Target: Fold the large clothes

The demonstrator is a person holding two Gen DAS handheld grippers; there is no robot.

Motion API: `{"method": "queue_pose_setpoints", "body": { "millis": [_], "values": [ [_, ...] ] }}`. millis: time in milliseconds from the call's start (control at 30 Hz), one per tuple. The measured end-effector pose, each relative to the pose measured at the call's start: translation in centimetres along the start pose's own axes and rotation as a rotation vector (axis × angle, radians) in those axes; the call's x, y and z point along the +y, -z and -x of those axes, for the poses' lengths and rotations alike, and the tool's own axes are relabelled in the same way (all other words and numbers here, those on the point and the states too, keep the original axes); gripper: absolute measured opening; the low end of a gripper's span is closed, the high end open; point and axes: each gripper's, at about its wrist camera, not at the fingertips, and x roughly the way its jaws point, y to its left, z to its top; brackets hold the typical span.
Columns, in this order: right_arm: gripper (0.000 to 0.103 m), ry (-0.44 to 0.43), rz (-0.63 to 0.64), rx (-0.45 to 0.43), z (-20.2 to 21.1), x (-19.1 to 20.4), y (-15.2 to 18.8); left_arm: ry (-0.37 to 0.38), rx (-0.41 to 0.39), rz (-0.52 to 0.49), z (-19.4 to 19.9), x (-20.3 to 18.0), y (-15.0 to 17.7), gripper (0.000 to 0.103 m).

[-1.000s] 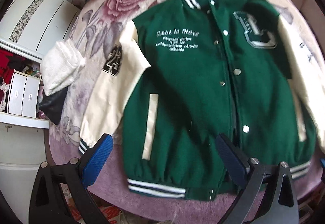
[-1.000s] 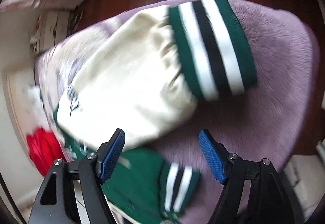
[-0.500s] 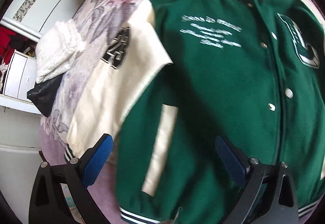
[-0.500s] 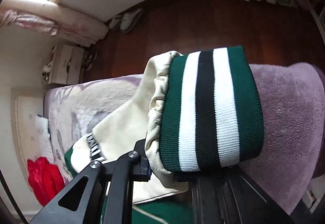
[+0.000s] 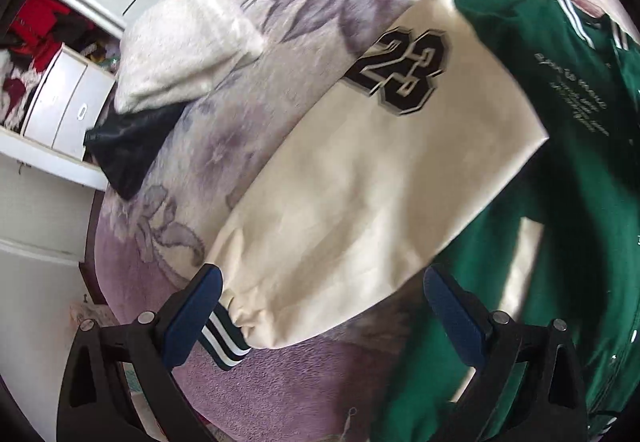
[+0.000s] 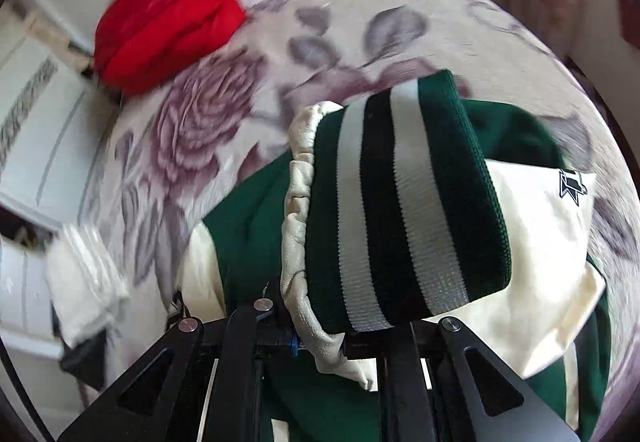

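Jacket (image 5: 568, 201): green varsity, spread flat on the flowered bed (image 5: 304, 1); soft, bulky, probably heavy
Right tool (image 6: 320, 346): clamped on striped cuff (image 6: 404, 201); firm hold
Left tool (image 5: 320, 314): apart over cream sleeve (image 5: 360, 181); grasp near cuff

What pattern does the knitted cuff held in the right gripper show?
The cuff has dark green, white and black stripes, clearest in the right wrist view.

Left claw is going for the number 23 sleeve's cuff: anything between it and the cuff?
Nothing visible. The left claw hangs open over the cream sleeve, its striped cuff just beside the left finger. The white towel and black item lie well aside.
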Motion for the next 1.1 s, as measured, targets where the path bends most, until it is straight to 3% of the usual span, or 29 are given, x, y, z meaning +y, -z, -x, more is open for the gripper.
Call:
{"method": "queue_pose_setpoints", "body": {
  "millis": [100,200,267,333,367,500,567,633,700,733,767,833,933,1100],
  "values": [
    [0.014,0.055,0.187,0.121,-8.2,8.0,1.8,0.014,0.038,0.016,-1.4,1.2,0.9,0.103],
    [0.025,0.026,0.248,0.301,-13.7,9.3,4.8,0.023,0.071,0.018,-2.5,2.0,1.9,0.103],
    [0.048,-0.085,0.178,0.385,-13.4,7.2,6.4,0.029,0.084,0.023,-2.7,2.5,2.3,0.103],
    [0.063,-0.210,0.042,0.394,-10.8,3.3,6.5,0.038,0.099,0.030,-2.8,3.0,2.5,0.103],
    [0.066,-0.260,-0.055,0.378,-8.8,0.4,6.8,0.039,0.106,0.036,-2.6,3.1,2.4,0.103],
    [0.066,-0.274,-0.467,0.302,-2.1,-13.8,9.6,0.058,0.101,0.050,-1.1,2.1,0.9,0.103],
    [0.066,-0.211,-0.688,0.262,0.1,-21.9,12.1,0.074,0.070,0.038,0.2,0.6,-0.5,0.103],
    [0.066,-0.175,-0.849,0.237,0.1,-27.9,14.5,0.089,0.039,0.020,1.5,-1.3,-2.2,0.103],
    [0.066,-0.230,-0.998,0.254,-1.8,-32.9,16.4,0.098,0.000,-0.004,3.0,-4.0,-3.7,0.103],
    [0.063,-0.309,-1.049,0.251,-2.9,-34.7,16.6,0.103,-0.019,-0.021,3.7,-5.5,-4.5,0.103],
    [0.041,-0.370,-1.082,0.205,-3.7,-35.8,16.5,0.109,-0.032,-0.038,4.2,-6.6,-5.1,0.103],
    [0.029,-0.348,-1.128,0.056,-2.9,-38.4,15.7,0.135,-0.062,-0.086,5.6,-9.7,-6.6,0.103],
    [0.029,-0.310,-1.219,-0.021,-2.4,-41.8,15.7,0.181,-0.131,-0.191,8.3,-15.6,-9.5,0.103],
    [0.029,-0.414,-1.191,0.068,-3.4,-43.3,15.6,0.359,-0.193,-0.407,12.2,-28.7,-15.5,0.103]
  ]
}}
